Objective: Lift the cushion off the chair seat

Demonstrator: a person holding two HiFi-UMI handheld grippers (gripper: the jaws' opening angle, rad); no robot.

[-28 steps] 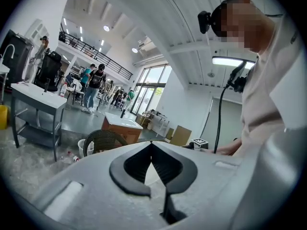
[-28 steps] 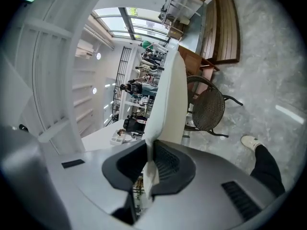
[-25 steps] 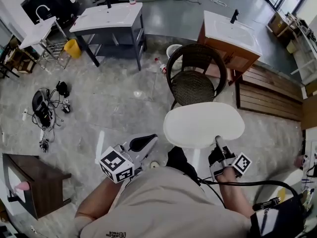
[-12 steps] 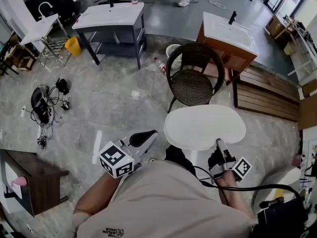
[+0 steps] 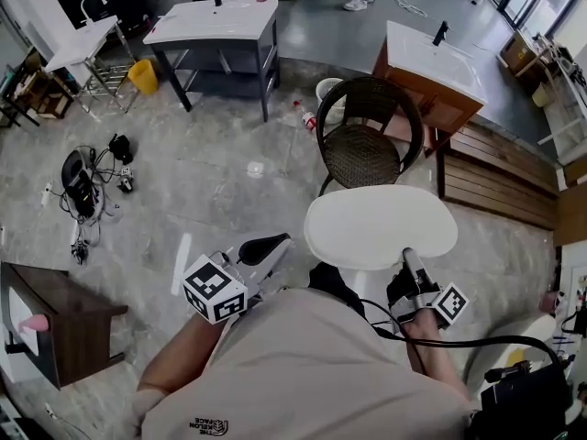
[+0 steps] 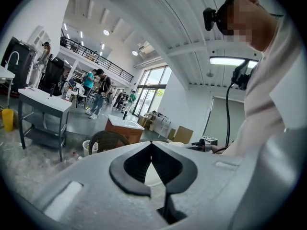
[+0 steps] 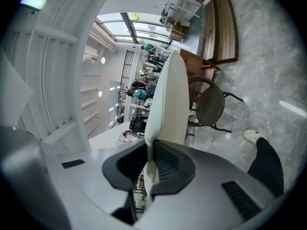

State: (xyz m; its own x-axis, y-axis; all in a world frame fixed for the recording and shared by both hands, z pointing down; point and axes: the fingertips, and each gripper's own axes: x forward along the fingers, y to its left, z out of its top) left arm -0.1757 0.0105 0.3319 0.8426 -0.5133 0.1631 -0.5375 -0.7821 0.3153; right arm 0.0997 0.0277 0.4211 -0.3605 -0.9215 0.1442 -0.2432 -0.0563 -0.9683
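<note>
Right claw: my right claw (image 5: 410, 260) is pinched on the near rim of the white cushion (image 5: 381, 227). The right gripper view shows that thin edge pressed between the pads (image 7: 160, 163).
Cushion position: centre right of the head view, held out flat in the air over the floor (image 5: 211, 191). It sits below the chair (image 5: 367, 149) in the frame and does not touch it.
Chair: dark wicker, upper middle of the frame, seat bare. The lift looks done.
Grip rationale: the rim is the only part thin enough for the jaws. Gripping at the edge lets the pad stick out level, away from my body.
Left claw: my left claw (image 5: 266, 246) is at lower centre left, pressed together with nothing in it. In the left gripper view its tips meet.
Left claw role: it is kept off to the side, probably because the light cushion needs only one grip.
Risk: a one-edge hold could let the far side sag or swing.
</note>
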